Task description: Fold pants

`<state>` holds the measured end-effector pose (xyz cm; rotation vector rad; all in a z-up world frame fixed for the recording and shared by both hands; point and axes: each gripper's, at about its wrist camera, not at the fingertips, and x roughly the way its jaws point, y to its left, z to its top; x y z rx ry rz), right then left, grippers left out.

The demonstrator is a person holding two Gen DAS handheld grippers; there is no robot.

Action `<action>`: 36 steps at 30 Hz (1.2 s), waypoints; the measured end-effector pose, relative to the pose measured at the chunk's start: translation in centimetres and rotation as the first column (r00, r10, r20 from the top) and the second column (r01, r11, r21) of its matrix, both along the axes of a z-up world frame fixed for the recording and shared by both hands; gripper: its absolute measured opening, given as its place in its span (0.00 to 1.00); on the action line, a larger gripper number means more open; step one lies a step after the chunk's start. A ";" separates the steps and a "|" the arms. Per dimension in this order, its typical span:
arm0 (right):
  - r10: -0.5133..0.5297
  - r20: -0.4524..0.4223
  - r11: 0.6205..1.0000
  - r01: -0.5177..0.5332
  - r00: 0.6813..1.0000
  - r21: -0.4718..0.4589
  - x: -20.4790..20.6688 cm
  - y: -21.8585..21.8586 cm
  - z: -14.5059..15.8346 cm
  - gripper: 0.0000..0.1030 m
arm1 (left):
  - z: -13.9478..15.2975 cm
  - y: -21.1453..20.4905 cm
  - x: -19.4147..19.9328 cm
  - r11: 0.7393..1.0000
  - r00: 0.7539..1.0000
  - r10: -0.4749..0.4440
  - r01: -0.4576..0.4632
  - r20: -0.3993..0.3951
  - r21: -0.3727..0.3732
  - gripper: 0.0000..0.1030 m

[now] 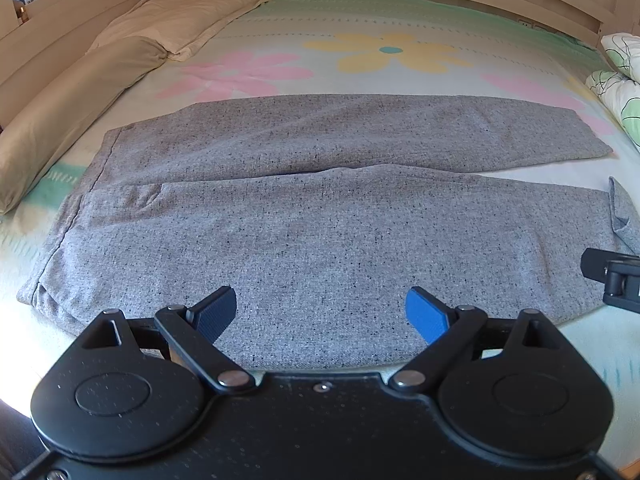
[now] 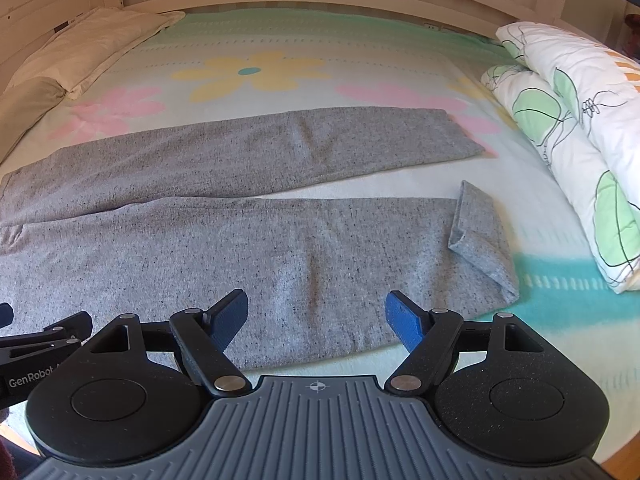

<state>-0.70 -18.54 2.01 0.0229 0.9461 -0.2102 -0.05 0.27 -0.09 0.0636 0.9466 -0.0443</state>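
Grey pants flat on a flowered bed, both grippers spread wide above them

The pants [image 1: 320, 208] lie crosswise on the bedsheet [image 1: 360, 20], waistband left, near leg's hem [image 2: 476, 236] folded back; left gripper [image 1: 320, 314] and right gripper [image 2: 316, 320] hover over the near leg, holding nothing.

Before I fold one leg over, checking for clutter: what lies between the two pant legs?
Only bare bedsheet between the legs of the pants, clearest in the right wrist view.
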 end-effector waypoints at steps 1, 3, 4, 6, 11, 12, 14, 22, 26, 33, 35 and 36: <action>0.002 -0.002 1.000 -0.002 1.000 -0.002 0.0 0.0 0.0 0.73 | 0.0 0.0 0.0 1.000 1.000 0.001 -0.001 0.001 0.000 0.90; 0.005 -0.004 1.000 -0.005 1.000 -0.006 0.0 0.0 -0.1 0.73 | 0.1 0.1 -0.1 1.000 1.000 0.002 -0.002 0.002 -0.002 0.90; 0.006 -0.006 1.000 -0.006 1.000 -0.007 0.0 0.0 -0.1 0.73 | 0.1 0.1 0.0 1.000 1.000 0.002 -0.002 0.001 -0.002 0.90; 0.009 -0.011 1.000 -0.009 1.000 -0.011 0.0 0.1 -0.2 0.73 | 0.1 0.1 -0.1 1.000 1.000 0.002 -0.002 0.004 0.000 0.90; 0.013 -0.017 1.000 -0.013 1.000 -0.022 0.1 0.2 -0.3 0.73 | 0.2 0.1 0.0 1.000 1.000 0.002 -0.002 0.005 0.002 0.90; 0.013 -0.017 1.000 -0.014 1.000 -0.024 0.1 0.2 -0.3 0.73 | 0.2 0.1 0.0 1.000 1.000 0.002 -0.002 0.005 0.003 0.90; 0.015 -0.017 1.000 -0.016 1.000 -0.026 0.1 0.2 -0.3 0.73 | 0.2 0.1 0.1 1.000 1.000 0.000 0.000 0.002 0.003 0.90; 0.021 -0.024 0.999 -0.022 0.999 -0.037 0.1 0.4 -0.4 0.73 | 0.3 0.1 0.1 1.000 1.000 0.000 0.000 0.006 0.006 0.90; 0.021 -0.028 0.999 -0.022 0.999 -0.040 0.1 0.4 -0.5 0.73 | 0.3 0.1 0.1 1.000 1.000 0.002 -0.002 0.006 0.006 0.90; 0.021 -0.031 0.999 -0.022 0.999 -0.043 0.2 0.5 -0.7 0.73 | 0.3 0.2 0.2 1.000 1.000 0.001 -0.001 0.005 0.006 0.90; 0.021 -0.032 0.999 -0.022 0.999 -0.043 0.2 0.5 -0.7 0.73 | 0.3 0.2 0.1 1.000 1.000 0.001 -0.001 0.004 0.006 0.90; 0.020 -0.033 0.999 -0.021 0.999 -0.042 0.2 0.5 -0.7 0.73 | 0.3 0.2 0.1 1.000 1.000 0.001 -0.002 0.004 0.006 0.90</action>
